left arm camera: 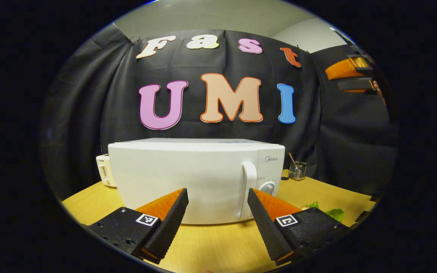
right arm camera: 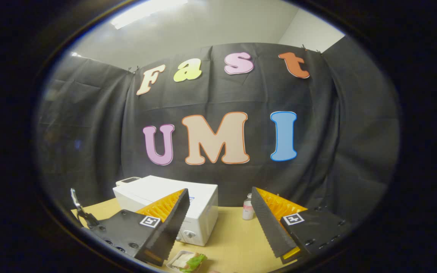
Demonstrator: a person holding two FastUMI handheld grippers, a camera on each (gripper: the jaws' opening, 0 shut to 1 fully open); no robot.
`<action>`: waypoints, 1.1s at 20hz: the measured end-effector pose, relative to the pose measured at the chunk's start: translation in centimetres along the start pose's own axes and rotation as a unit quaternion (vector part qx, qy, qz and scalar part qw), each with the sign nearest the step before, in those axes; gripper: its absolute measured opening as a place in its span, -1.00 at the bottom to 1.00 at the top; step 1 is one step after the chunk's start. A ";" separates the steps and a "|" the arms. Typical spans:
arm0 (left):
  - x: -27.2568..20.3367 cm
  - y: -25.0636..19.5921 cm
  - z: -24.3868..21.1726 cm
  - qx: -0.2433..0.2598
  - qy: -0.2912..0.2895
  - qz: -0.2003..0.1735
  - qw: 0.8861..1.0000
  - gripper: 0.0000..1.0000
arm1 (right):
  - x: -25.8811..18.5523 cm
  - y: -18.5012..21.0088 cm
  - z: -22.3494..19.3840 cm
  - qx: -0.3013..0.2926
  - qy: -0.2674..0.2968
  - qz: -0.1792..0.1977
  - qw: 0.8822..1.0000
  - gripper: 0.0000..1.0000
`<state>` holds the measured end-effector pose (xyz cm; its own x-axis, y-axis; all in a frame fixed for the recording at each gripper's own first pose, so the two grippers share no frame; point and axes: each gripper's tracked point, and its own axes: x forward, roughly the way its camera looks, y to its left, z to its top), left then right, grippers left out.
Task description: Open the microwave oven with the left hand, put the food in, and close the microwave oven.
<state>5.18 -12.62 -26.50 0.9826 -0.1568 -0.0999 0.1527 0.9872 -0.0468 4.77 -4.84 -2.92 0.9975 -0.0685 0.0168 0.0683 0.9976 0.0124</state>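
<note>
A white microwave (left arm camera: 188,178) stands on the wooden table (left arm camera: 211,246) with its door shut; its vertical handle (left arm camera: 249,185) and a dial (left arm camera: 268,187) sit at its right side. My left gripper (left arm camera: 217,197) hangs open just in front of the door, level with the handle, holding nothing. High at the right edge the other gripper (left arm camera: 355,74) shows, held up in the air. In the right gripper view, my right gripper (right arm camera: 218,197) is open and empty above the table, with the microwave (right arm camera: 188,212) to its left. The food, a sandwich with green lettuce in a small tray (right arm camera: 188,261), lies below it.
A white toaster (left arm camera: 104,170) stands left of the microwave. A wire holder with a stick (left arm camera: 297,170) is behind to the right, and a small bottle (right arm camera: 247,207) stands near the back cloth. Green lettuce (left arm camera: 330,212) peeks beside my left gripper's right finger. A metal clip (right arm camera: 80,206) rises at the left.
</note>
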 end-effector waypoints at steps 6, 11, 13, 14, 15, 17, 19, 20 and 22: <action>3.0 -1.9 -3.5 -0.033 0.031 0.001 0.999 0.94 | -0.7 -1.9 -0.6 0.002 0.004 -0.017 1.000 0.87; 4.9 -3.1 -6.4 -0.055 0.071 -0.001 0.996 0.92 | -0.8 -2.5 -1.0 -0.003 0.005 -0.016 1.000 0.88; 5.5 -3.3 -6.8 -0.061 0.074 0.001 0.995 0.92 | -0.7 -2.6 -1.6 -0.006 0.013 -0.013 1.000 0.87; 5.7 -3.4 -6.9 -0.060 0.075 0.003 0.995 0.92 | -0.6 -2.6 -2.0 -0.004 0.020 -0.010 1.000 0.89; 5.9 -3.2 -7.0 -0.056 0.075 0.009 0.996 0.91 | -0.5 -2.7 -2.4 -0.001 0.026 -0.008 1.000 0.89; 6.4 -2.9 -6.8 -0.050 0.069 0.020 0.996 0.89 | -0.3 -2.7 -2.9 0.008 0.035 -0.003 0.999 0.89; 6.8 -3.1 -6.5 -0.041 0.062 0.021 0.997 0.75 | -0.2 -2.9 -3.1 0.015 0.039 -0.002 0.999 0.89; 7.1 -2.9 -6.3 -0.032 0.060 0.027 0.997 0.70 | -0.1 -3.0 -3.2 0.014 0.040 -0.002 0.999 0.89; 7.5 -2.6 -6.2 -0.024 0.059 0.034 0.997 0.60 | -0.1 -3.3 -3.2 0.009 0.040 -0.005 0.999 0.89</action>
<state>11.52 -16.59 -33.24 0.9707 -0.0955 -0.2203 0.0791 0.9935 -0.0824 4.55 -8.06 -6.14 0.9951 -0.0763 -0.0627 0.0783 0.9965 0.0305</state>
